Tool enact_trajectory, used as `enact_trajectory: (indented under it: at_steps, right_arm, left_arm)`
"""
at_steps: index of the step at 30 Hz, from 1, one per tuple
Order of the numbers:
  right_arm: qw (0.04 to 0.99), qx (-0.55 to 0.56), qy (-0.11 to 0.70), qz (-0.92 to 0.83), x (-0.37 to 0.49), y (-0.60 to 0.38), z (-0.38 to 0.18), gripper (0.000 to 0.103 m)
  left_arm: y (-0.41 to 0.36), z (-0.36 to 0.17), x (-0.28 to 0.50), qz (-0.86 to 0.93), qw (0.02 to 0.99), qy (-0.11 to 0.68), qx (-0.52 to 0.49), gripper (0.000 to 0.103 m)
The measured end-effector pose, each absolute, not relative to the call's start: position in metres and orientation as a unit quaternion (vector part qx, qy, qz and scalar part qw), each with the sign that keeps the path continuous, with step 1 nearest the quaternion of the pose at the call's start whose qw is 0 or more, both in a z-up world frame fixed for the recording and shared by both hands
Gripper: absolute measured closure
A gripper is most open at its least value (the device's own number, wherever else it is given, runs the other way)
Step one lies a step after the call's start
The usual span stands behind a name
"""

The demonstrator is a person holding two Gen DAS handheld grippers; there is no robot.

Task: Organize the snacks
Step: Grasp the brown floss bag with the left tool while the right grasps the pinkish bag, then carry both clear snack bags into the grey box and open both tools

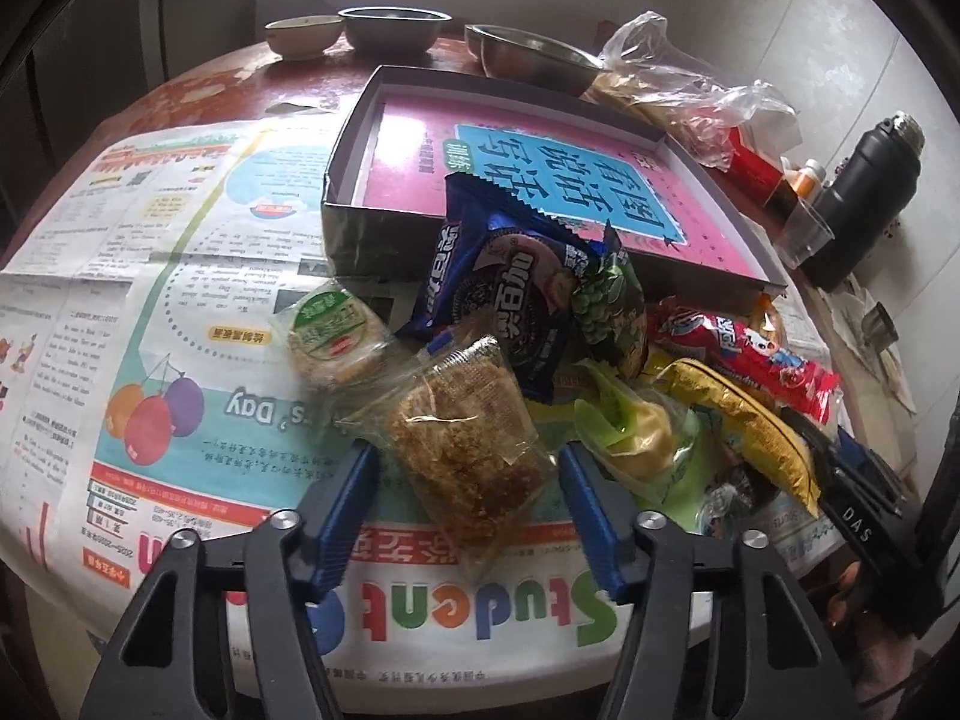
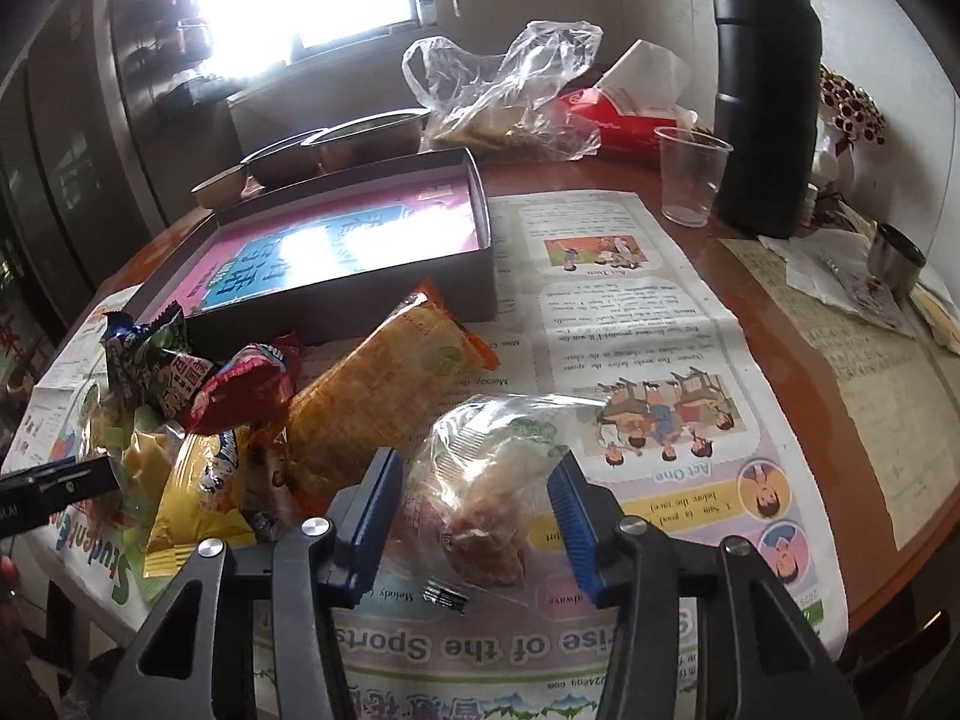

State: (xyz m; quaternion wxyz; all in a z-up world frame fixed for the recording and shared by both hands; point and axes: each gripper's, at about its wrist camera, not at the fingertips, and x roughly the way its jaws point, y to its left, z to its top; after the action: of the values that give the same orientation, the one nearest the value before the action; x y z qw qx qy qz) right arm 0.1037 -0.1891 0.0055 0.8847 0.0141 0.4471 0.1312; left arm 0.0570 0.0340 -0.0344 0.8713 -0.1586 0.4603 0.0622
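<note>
A round table [image 2: 798,360] spread with newspaper [image 1: 180,312] holds a shallow box [image 1: 354,156] behind a snack heap. The left gripper [image 1: 468,468] clamps a clear-wrapped brown flossy cake [image 1: 468,438]; the right gripper [image 2: 474,480] squeezes a clear bag of pale pastry [image 2: 480,480] beside the orange cracker pack [image 2: 384,384]

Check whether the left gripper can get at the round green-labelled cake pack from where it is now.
Probably not directly. The left gripper has its jaws around the brown floss cake pack; the round green-labelled cake pack lies beyond, uncovered on the newspaper.
</note>
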Motion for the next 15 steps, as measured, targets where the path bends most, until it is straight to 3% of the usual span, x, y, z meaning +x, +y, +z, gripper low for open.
enact_trajectory:
  at_steps: [7,15]
  right_arm:
    - [0.888,0.028,0.436,0.146,0.104,-0.195,0.007,0.058]
    - [0.894,0.043,0.422,0.147,0.102,-0.204,0.014,0.06]
  left_arm:
    - [0.038,-0.035,0.061,0.05,0.868,0.457,-0.189,0.055]
    - [0.043,-0.03,0.054,0.036,0.871,0.447,-0.201,0.056]
